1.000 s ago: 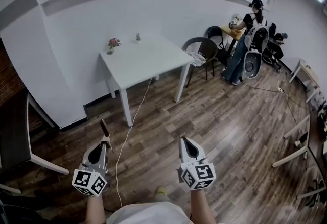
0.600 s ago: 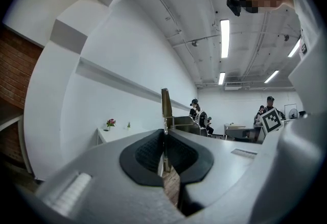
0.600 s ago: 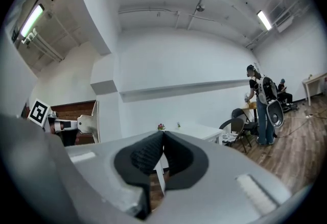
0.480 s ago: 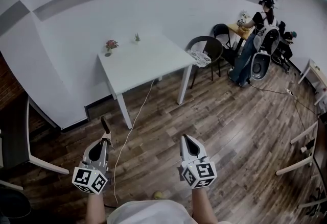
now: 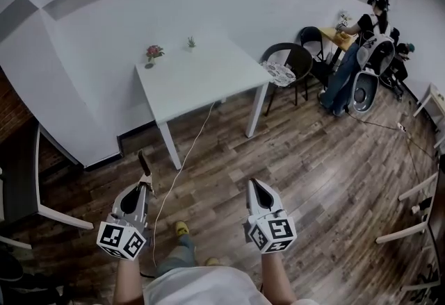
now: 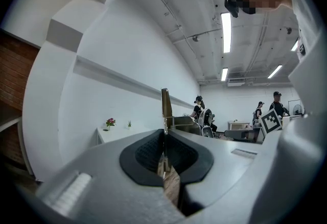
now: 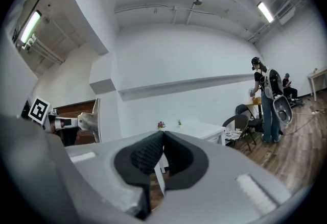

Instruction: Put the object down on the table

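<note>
My left gripper is shut on a thin flat tool that sticks out forward past its tips. In the left gripper view the tool stands up as a narrow strip from between the closed pads. The right gripper view shows that tool's flat metal side at the left. My right gripper is shut with nothing in it, and its pads meet at the tips. Both grippers hang over the wood floor, well short of the white table ahead.
A small flower pot and a tiny green plant stand at the table's far edge. A white cable runs from the table across the floor. Black chairs and a person are at the right; a chair frame is at the left.
The view has moved forward toward the table, and a foot in a yellow shoe now shows below. Both grippers keep their pose and the left still holds the tool.
</note>
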A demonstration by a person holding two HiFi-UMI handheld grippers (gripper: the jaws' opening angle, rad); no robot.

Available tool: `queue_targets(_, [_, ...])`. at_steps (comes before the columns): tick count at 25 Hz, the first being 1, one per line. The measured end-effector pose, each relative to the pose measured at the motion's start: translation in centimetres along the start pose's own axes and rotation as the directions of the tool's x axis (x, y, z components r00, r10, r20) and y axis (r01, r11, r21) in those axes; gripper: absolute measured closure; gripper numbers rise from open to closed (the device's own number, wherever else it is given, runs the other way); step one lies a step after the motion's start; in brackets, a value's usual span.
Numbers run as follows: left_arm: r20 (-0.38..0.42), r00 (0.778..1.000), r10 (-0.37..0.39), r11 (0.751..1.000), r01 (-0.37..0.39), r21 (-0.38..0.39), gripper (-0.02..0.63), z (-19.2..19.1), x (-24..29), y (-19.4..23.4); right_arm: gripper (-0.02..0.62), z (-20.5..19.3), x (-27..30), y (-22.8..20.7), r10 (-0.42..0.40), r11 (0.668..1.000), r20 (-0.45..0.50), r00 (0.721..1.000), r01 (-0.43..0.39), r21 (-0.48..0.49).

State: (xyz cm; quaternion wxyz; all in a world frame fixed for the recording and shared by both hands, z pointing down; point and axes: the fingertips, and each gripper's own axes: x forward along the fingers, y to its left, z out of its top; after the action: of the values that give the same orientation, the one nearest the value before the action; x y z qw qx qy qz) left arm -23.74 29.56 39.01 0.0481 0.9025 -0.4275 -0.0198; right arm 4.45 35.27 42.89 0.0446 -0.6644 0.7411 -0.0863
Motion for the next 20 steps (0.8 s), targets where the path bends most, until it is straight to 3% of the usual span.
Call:
queue_targets(13, [-0.01,1.0,-0.029,0.999,0.029,-0.035,0.597,-0.8,9.2,7.2,0.592,0.6,10.9,-1.1,-0.025,0.999,-0.027,0.999,0.025,-0.028])
queue_targets(20, [-0.015,0.999,-0.033,0.999,0.032,-0.043,0.597,-0.7,14.7,13.4,0.592,0.6,18.9,-0.3,-0.042,0.998,-0.051,0.998,0.04,-0.041])
